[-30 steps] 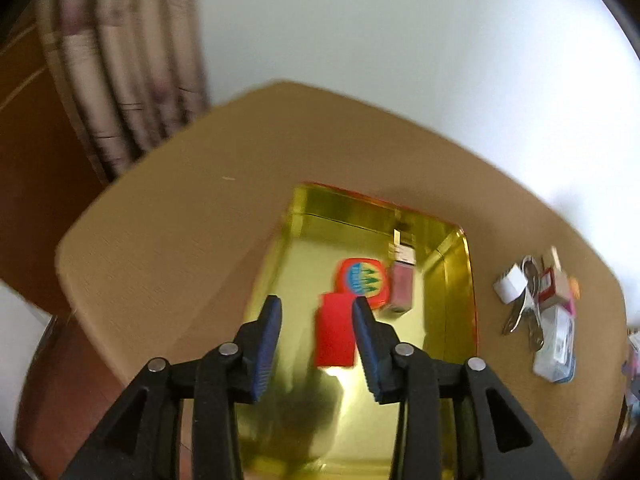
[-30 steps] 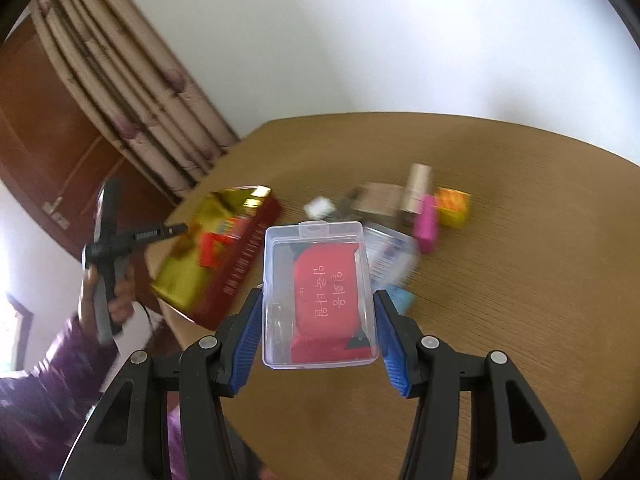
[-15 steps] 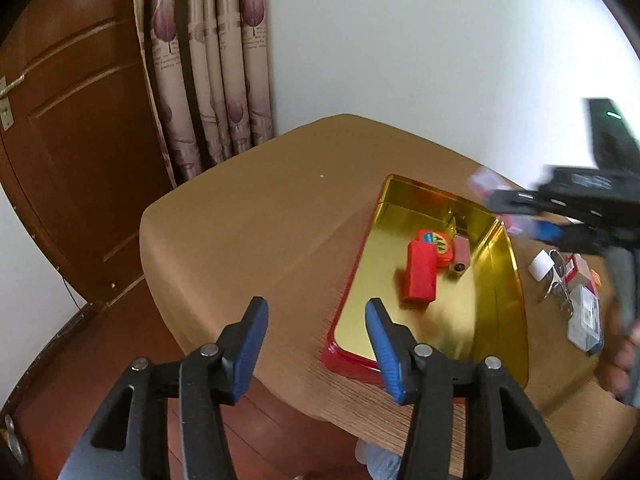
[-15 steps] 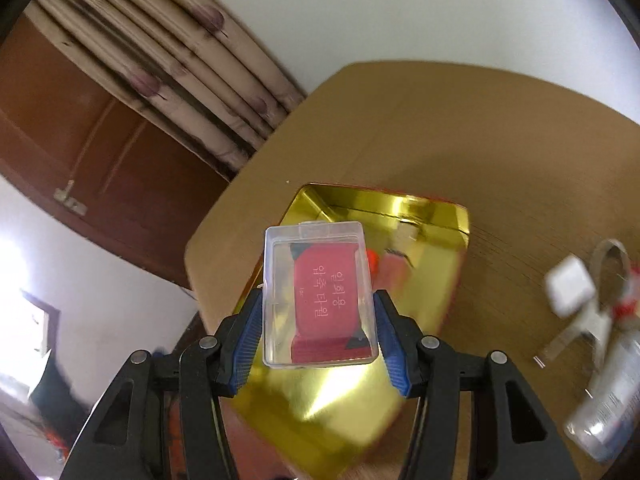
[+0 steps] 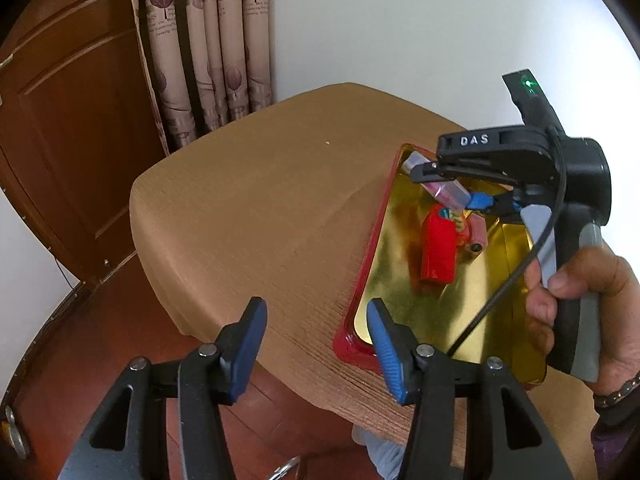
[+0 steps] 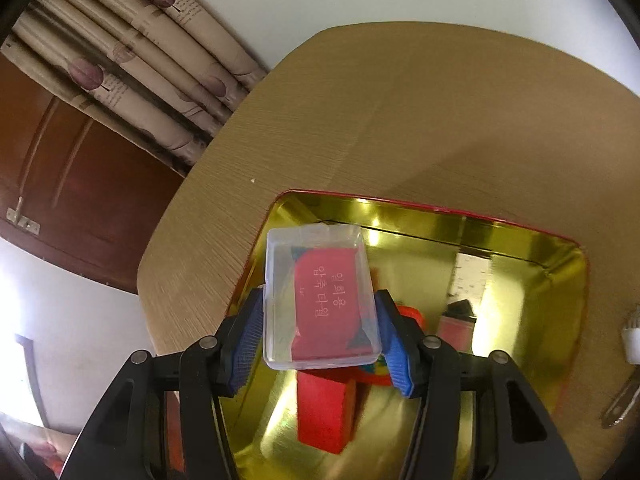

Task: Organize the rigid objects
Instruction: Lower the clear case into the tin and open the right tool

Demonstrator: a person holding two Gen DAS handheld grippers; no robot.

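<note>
A gold tin tray (image 6: 520, 280) with a red rim (image 5: 362, 280) lies on the tan table (image 5: 260, 200). In it are a red box (image 5: 438, 252) (image 6: 324, 412), a pink tube (image 5: 478, 236) and a round colourful piece (image 6: 376, 374). My right gripper (image 6: 320, 296) hangs over the tray's far left part with a clear plastic box (image 6: 320, 300) holding a red card between its pads; its jaws are opening. In the left wrist view that clear box (image 5: 440, 184) shows above the tray. My left gripper (image 5: 316, 306) is open and holds nothing, over the table's near edge beside the tray.
A person's hand (image 5: 580, 280) grips the right tool's handle. A white item (image 6: 632, 336) and a metal piece (image 6: 620, 408) lie on the table right of the tray. A curtain (image 5: 208, 40) and a brown door (image 5: 72, 140) stand beyond the table's left side.
The right gripper carried the clear box from above the loose items to above the tray. The left gripper pulled back out of the tray to the table edge and spread its fingers wider.
</note>
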